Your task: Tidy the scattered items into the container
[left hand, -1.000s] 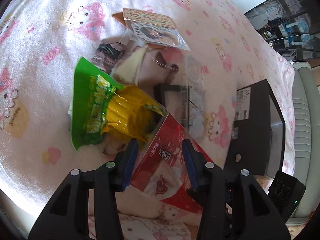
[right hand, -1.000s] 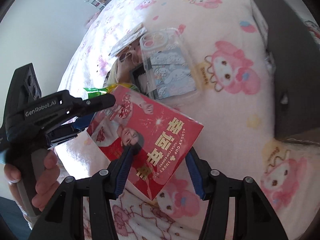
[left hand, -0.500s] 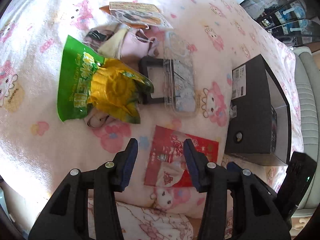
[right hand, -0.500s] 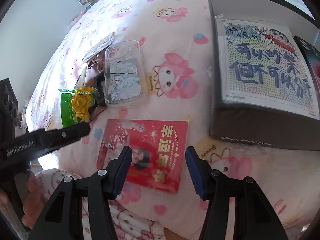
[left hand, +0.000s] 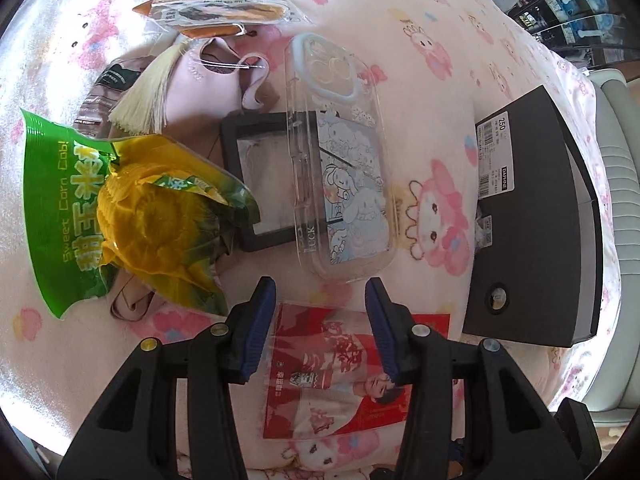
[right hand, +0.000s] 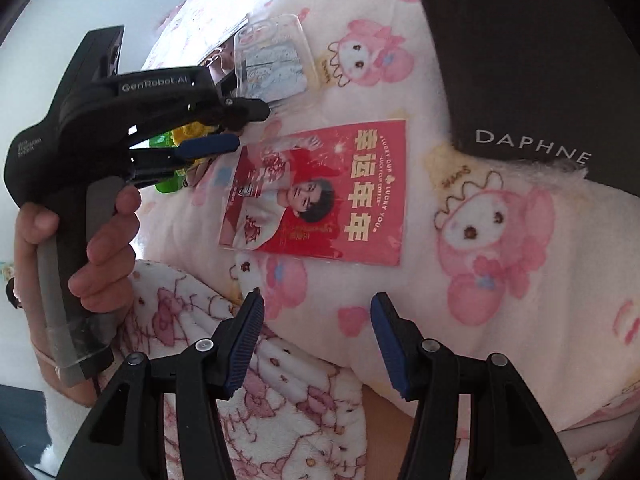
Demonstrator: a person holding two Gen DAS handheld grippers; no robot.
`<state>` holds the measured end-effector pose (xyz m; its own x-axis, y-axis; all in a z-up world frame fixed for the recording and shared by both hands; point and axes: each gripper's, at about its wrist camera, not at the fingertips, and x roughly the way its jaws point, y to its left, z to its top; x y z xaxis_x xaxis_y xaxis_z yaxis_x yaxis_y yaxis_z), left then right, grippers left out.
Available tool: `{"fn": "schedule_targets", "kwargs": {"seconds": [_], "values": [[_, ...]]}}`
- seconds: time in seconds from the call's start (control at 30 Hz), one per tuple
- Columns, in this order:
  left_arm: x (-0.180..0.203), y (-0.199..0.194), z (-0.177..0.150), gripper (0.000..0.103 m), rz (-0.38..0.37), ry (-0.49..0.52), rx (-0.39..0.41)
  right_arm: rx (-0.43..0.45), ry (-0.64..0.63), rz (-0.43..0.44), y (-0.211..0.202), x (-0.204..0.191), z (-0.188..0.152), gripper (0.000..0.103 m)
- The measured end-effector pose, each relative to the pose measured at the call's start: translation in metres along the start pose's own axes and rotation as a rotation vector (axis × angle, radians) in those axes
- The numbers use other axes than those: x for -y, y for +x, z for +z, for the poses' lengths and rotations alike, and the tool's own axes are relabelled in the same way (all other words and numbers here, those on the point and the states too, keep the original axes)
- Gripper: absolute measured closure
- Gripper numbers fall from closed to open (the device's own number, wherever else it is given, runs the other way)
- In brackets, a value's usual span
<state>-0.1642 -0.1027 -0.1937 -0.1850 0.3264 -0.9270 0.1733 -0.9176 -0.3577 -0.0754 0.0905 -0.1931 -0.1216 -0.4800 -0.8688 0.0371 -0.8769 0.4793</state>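
Observation:
A red printed card [left hand: 340, 376] [right hand: 320, 196] lies flat on the pink cartoon blanket. My left gripper [left hand: 320, 300] [right hand: 240, 128] hangs open just over the card's left end, with nothing between its pads. Beyond it lie a clear phone case [left hand: 340, 160] [right hand: 276, 60], a black frame [left hand: 256, 184] and a green and yellow corn bag [left hand: 120, 216]. The black shoebox [left hand: 536, 216] [right hand: 520, 60] marked DAPHNE stands to the right of the card. My right gripper [right hand: 318, 308] is open and empty, nearer the blanket's front edge than the card.
Further back lie a pink pouch [left hand: 216, 80], a cream tassel [left hand: 144, 92] and a flat packaged item [left hand: 224, 8]. A hand [right hand: 100, 232] holds the left gripper's grip. Folded blanket [right hand: 280, 380] bunches under my right gripper.
The red card, earlier tilted up close between my right fingers, now lies flat on the blanket. My left gripper has dropped closer to the card and the pile. My right gripper has drawn back.

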Motion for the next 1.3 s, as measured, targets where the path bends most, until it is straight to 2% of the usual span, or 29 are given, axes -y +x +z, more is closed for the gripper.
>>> {"fn": "schedule_targets", "kwargs": {"seconds": [0.13, 0.33, 0.4, 0.5, 0.57, 0.63, 0.7, 0.87, 0.97, 1.0, 1.07, 1.13, 1.2, 1.3], "values": [[-0.003, 0.009, -0.003, 0.056, 0.003, -0.022, -0.055, 0.028, 0.011, -0.017, 0.006, -0.001, 0.011, 0.051], [0.004, 0.002, -0.017, 0.056, -0.038, 0.018, -0.073, 0.121, -0.012, -0.07, -0.01, -0.007, 0.023, 0.051], [0.008, -0.002, -0.021, 0.056, -0.054, 0.038, -0.061, 0.15, -0.007, -0.087, -0.017, -0.005, 0.022, 0.051], [0.005, -0.009, -0.017, 0.056, -0.061, 0.017, 0.0, 0.161, 0.024, -0.115, -0.024, 0.005, 0.019, 0.051], [0.005, -0.012, -0.012, 0.056, -0.027, 0.015, 0.052, 0.156, 0.049, -0.106, -0.025, 0.014, 0.017, 0.051], [0.011, -0.011, -0.008, 0.056, 0.044, 0.04, 0.095, 0.151, 0.064, -0.093, -0.025, 0.021, 0.015, 0.051], [0.017, -0.003, -0.006, 0.056, 0.065, 0.074, 0.072, 0.139, 0.074, -0.075, -0.022, 0.023, 0.013, 0.051], [0.035, 0.007, -0.02, 0.056, 0.018, 0.177, -0.014, 0.135, 0.065, -0.045, -0.019, 0.02, 0.009, 0.051], [0.039, 0.017, -0.032, 0.054, -0.068, 0.199, -0.137, 0.141, 0.075, -0.05, -0.02, 0.022, 0.009, 0.051], [0.041, 0.016, -0.037, 0.052, -0.093, 0.207, -0.154, 0.145, 0.08, -0.054, -0.02, 0.022, 0.009, 0.051], [0.042, 0.01, -0.042, 0.052, -0.136, 0.214, -0.155, 0.151, 0.088, -0.061, -0.023, 0.025, 0.008, 0.051], [0.034, 0.004, -0.038, 0.052, -0.155, 0.164, -0.111, 0.154, 0.093, -0.071, -0.026, 0.028, 0.008, 0.051], [0.022, 0.004, -0.025, 0.052, -0.127, 0.09, -0.076, 0.154, 0.092, -0.07, -0.026, 0.029, 0.008, 0.051], [0.016, 0.012, -0.007, 0.053, -0.011, 0.051, -0.038, 0.137, 0.087, -0.059, -0.021, 0.027, 0.008, 0.051]]}}
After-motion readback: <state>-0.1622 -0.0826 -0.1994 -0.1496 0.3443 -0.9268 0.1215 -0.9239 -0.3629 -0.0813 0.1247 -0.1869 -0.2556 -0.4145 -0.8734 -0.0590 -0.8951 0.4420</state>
